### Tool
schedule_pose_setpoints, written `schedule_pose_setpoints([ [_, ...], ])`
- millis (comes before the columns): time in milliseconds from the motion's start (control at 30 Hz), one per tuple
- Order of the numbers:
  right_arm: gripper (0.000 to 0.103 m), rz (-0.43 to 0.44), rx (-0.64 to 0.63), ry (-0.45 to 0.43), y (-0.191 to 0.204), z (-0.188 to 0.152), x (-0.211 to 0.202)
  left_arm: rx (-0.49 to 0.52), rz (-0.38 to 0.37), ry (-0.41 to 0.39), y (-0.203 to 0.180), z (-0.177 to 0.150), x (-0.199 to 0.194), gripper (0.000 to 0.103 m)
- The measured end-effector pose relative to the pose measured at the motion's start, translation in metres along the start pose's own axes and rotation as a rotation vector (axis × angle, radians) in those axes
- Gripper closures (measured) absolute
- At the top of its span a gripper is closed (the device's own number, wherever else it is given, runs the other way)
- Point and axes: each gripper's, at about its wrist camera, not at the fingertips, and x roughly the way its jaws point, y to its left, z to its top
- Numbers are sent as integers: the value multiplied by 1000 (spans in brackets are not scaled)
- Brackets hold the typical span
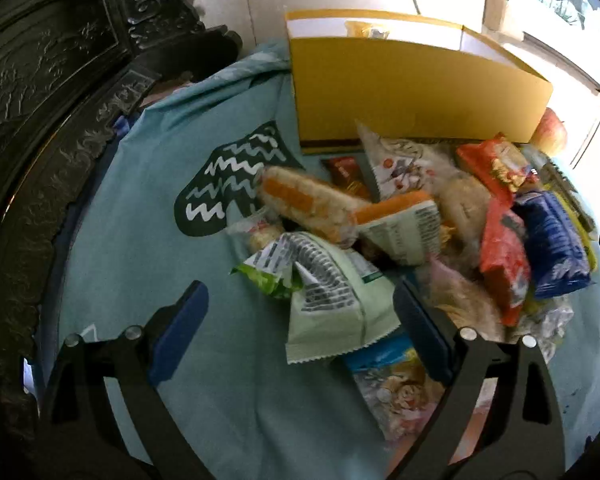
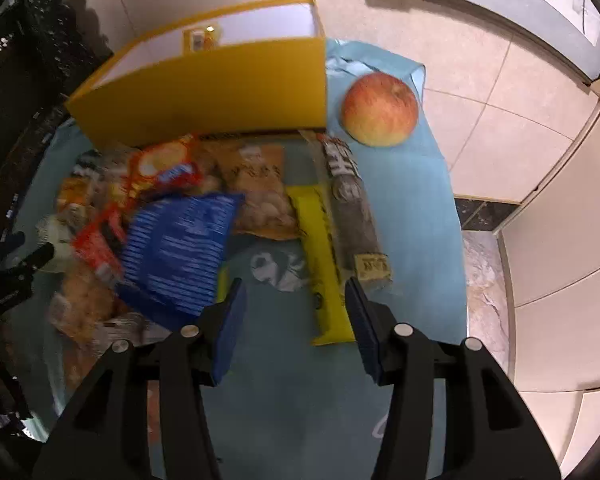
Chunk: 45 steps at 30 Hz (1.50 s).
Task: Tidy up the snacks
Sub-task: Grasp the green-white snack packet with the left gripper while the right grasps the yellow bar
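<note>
Loosely heaped, crinkled snack packets, somewhat blurred, lie at six o'clock from the yellow box; left gripper and right gripper both spread, empty.

A flat light-blue cloth carries a dark green patch with white zigzag lines. The open cardboard box is mustard yellow outside, white within. Beside it sits a round apple — red fading to yellow. Among the wrappers: a blue packet with white print, a long yellow bar, an orange-red pouch, a pale green sachet.
</note>
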Motion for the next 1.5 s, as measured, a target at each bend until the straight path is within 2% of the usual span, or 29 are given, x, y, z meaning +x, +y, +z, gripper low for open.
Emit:
schedule_pose_setpoints([
  [100, 52, -12, -2, 12, -4, -1, 13, -12, 0, 3, 0, 2, 7, 8],
  [200, 52, -39, -17, 28, -5, 2, 27, 1, 32, 8, -2, 4, 20, 8],
  [300, 52, -52, -43, 54, -1, 2, 36, -29, 31, 13, 5, 5, 30, 8],
  [333, 53, -54, -53, 64, 1, 1, 37, -35, 37, 14, 6, 5, 33, 5],
  [400, 52, -35, -58, 78, 4, -3, 38, -51, 37, 32, 14, 2, 42, 3],
  [467, 58, 75, -40, 142, 9, -11, 43, -104, 0, 41, 27, -3, 45, 2],
  [533, 58, 76, -77, 148, 17, -21, 43, -129, -7, 38, 35, -6, 43, 2],
  [667, 58, 28, -53, 77, 12, -22, 35, -80, 25, -22, 36, -11, 26, 3],
  [767, 58, 13, -47, 86, 8, -16, 41, -64, 32, -100, 30, -6, 9, 4],
  [833, 58, -7, -49, 106, 9, -14, 51, 5, 34, -80, 16, 0, 14, 3],
  [900, 56, -24, -73, 82, 14, -13, 53, 89, 60, -34, 0, 2, 29, 3],
  [933, 58, -35, -85, 85, 17, -13, 54, 105, 61, -21, -4, 2, 34, 3],
  [967, 67, -28, -85, 91, 18, -11, 54, 113, 62, -9, -8, 0, 39, 4],
  [1000, 75, -15, -90, 98, 19, -11, 53, 117, 59, -5, -9, -2, 41, 6],
  [1033, 82, 10, -93, 107, 21, -11, 51, 133, 20, -7, -13, -5, 39, 29],
  [1067, 82, 43, -100, 110, 24, -14, 47, 152, -3, -16, -15, -8, 36, 46],
  [1100, 83, 55, -110, 109, 27, -17, 45, 199, 1, -45, -21, -13, 29, 48],
  [1133, 83, 72, -117, 107, 29, -21, 41, 205, -24, -58, -22, -16, 23, 54],
  [1167, 83, 83, -110, 108, 30, -24, 39, 188, -48, -60, -18, -18, 20, 59],
  [1267, 83, 113, -74, 109, 28, -30, 33, 75, -134, -52, 4, -25, 8, 63],
  [1367, 83, 126, -58, 98, 26, -35, 23, 23, -184, -71, 18, -34, -6, 72],
  [1500, 83, 139, -52, 77, 24, -33, 14, 12, -221, -154, 21, -36, -36, 72],
])
